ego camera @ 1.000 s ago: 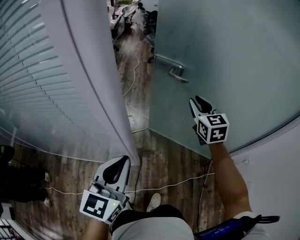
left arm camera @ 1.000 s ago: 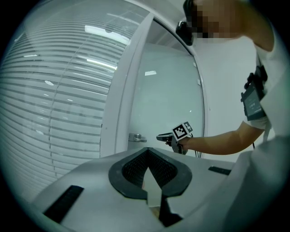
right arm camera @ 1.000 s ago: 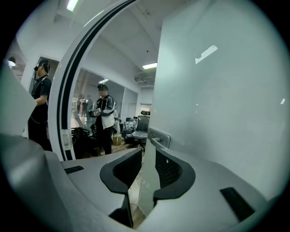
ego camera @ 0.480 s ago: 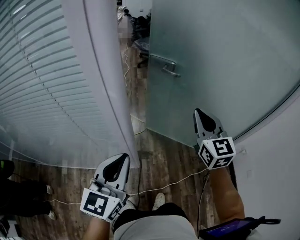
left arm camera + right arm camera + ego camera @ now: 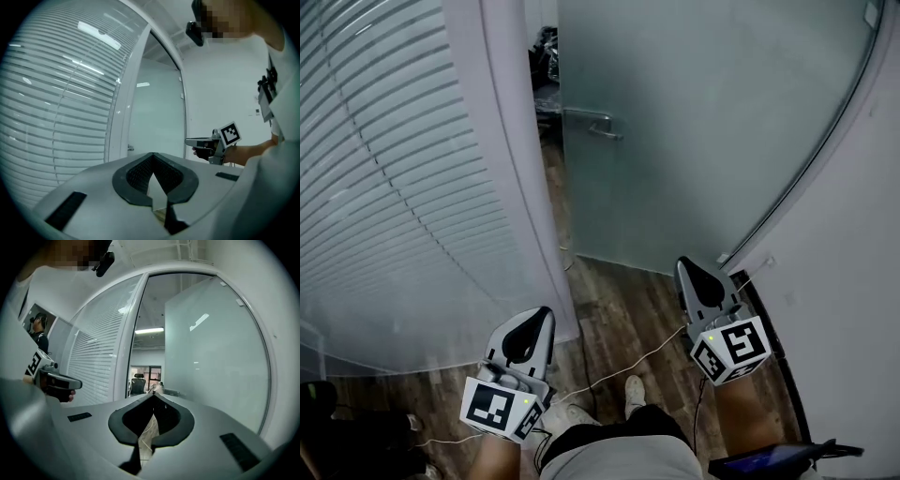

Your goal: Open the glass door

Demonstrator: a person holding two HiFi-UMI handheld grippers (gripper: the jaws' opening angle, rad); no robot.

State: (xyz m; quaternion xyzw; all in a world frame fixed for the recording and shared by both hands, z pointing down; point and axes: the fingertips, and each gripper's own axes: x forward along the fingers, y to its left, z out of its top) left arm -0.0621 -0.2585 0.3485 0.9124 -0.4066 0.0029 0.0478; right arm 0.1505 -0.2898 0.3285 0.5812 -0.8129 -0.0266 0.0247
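Head view: shows the frosted glass door (image 5: 703,122) swung ajar off the curved white frame (image 5: 511,141), its bent metal handle (image 5: 592,123) near the door's left edge, above a grained plank floor (image 5: 619,309), with slatted blinds (image 5: 384,169) at left; shows also the left gripper (image 5: 544,313) and right gripper (image 5: 684,265) low, both apart from the door. Left gripper view: finds ribbed dark pads (image 5: 138,174) clenched tip to tip, empty. Right gripper view: likewise pointed jaws pressed together on nothing, smooth pane at right.

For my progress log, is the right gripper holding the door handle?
No, the right gripper is shut empty, far from the door handle.
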